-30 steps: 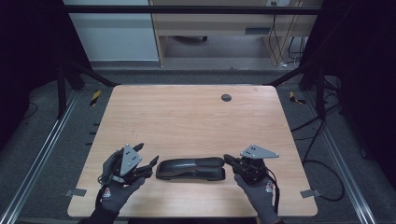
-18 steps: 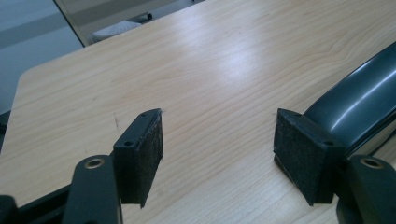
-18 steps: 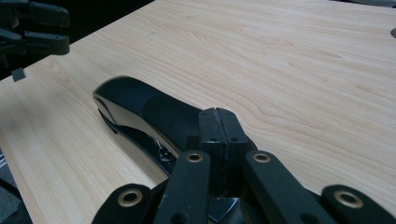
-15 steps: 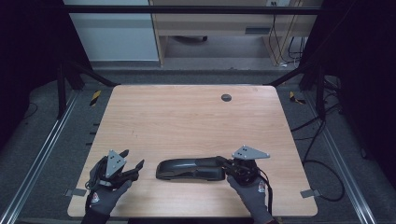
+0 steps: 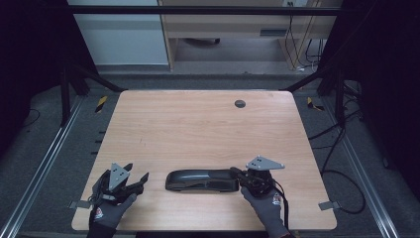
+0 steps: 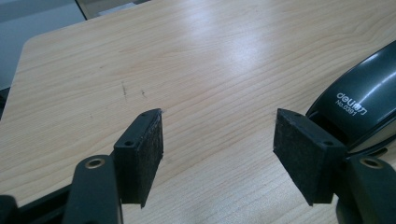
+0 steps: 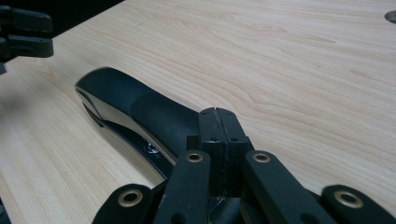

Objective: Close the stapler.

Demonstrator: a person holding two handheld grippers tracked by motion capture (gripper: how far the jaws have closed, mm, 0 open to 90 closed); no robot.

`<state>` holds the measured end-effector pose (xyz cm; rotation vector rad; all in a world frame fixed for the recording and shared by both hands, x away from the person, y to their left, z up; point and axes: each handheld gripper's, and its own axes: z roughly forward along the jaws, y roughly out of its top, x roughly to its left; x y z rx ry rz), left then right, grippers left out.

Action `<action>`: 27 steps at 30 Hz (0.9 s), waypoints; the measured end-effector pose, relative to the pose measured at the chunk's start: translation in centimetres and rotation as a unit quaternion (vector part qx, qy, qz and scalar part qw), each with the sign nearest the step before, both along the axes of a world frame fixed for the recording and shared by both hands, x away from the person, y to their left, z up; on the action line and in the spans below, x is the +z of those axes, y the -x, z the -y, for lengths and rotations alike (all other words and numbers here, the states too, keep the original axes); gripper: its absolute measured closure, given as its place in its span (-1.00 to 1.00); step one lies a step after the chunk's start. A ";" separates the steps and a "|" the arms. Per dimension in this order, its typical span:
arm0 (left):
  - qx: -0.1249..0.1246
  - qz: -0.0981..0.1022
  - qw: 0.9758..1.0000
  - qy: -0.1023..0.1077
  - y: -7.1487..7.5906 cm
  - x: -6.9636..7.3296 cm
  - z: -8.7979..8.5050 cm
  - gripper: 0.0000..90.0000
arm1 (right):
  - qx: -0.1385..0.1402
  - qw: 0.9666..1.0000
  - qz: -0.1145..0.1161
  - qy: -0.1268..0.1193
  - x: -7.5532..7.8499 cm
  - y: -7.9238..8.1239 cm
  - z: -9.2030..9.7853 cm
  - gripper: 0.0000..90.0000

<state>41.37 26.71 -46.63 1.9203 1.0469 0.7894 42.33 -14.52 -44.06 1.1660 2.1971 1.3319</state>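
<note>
I'm keeping the right hand-held gripper (image 5: 236, 174), jaws fully closed, at the stapler (image 5: 202, 180) rear w/ nothing gripped; left hand-held gripper (image 5: 139, 180) is hovering wide open, empty, nearby on table (image 5: 198, 124).

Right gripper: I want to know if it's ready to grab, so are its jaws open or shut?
Shut. In the right gripper view, the right gripper has its two pads pressed flat together, nothing between them, at the end of the black stapler.

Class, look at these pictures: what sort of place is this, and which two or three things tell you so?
Probably a lab or test room. A bare wooden table stands inside a frame of metal rails, loose cables trail over the grey floor, and only a black stapler lies on it.
</note>
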 end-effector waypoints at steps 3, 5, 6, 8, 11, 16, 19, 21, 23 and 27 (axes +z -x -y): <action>0.000 -0.002 1.000 -0.002 0.0 -0.1 0.0 -0.26 | -0.003 1.000 -0.003 0.006 -0.6 -0.1 0.0 1.00; 0.001 0.001 1.000 -0.002 0.0 0.0 0.0 -0.26 | -0.005 1.000 -0.004 0.000 -0.8 0.0 0.1 1.00; 0.002 0.002 1.000 -0.001 0.0 0.1 -0.1 -0.26 | -0.006 1.000 -0.003 -0.002 -0.9 0.0 0.1 1.00; 0.003 0.003 1.000 -0.001 0.0 0.1 -0.1 -0.26 | -0.006 1.000 -0.002 -0.002 -0.9 0.0 0.1 1.00; 0.004 0.002 1.000 -0.001 0.0 0.0 -0.1 -0.26 | -0.006 1.000 -0.002 -0.003 -0.9 0.0 0.1 1.00; 0.003 0.002 1.000 -0.002 0.0 0.0 -0.1 -0.26 | -0.009 1.000 0.003 -0.003 -1.0 0.1 0.1 1.00; 0.002 0.001 1.000 -0.003 0.0 0.0 0.0 -0.26 | -0.009 1.000 0.004 -0.004 -1.0 0.1 0.1 1.00; 0.001 0.000 1.000 -0.003 0.0 0.0 0.0 -0.26 | -0.009 1.000 0.006 -0.004 -1.0 0.2 0.0 1.00; 0.002 0.000 1.000 -0.003 -0.1 0.0 0.0 -0.26 | -0.011 1.000 0.007 -0.006 -1.1 0.3 0.0 1.00; 0.002 0.000 1.000 -0.003 -0.1 0.0 0.0 -0.26 | -0.012 1.000 0.007 -0.006 -1.1 0.3 0.1 1.00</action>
